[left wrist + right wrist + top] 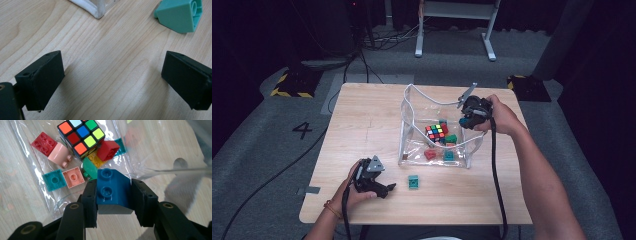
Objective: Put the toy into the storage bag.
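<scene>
My right claw (113, 202) grips the dark blue plastic brick (112, 190) above the clear plastic bag (412, 100) on the wooden desk (362, 125). I should release low inside, beside the colourful puzzle cube (81, 136). My left claw (112, 80) is wide open, empty.

black tongs (384, 189) with grey 3-cornered plate, trailing cable; beaded bracelet (331, 208) on wrist.
</scene>
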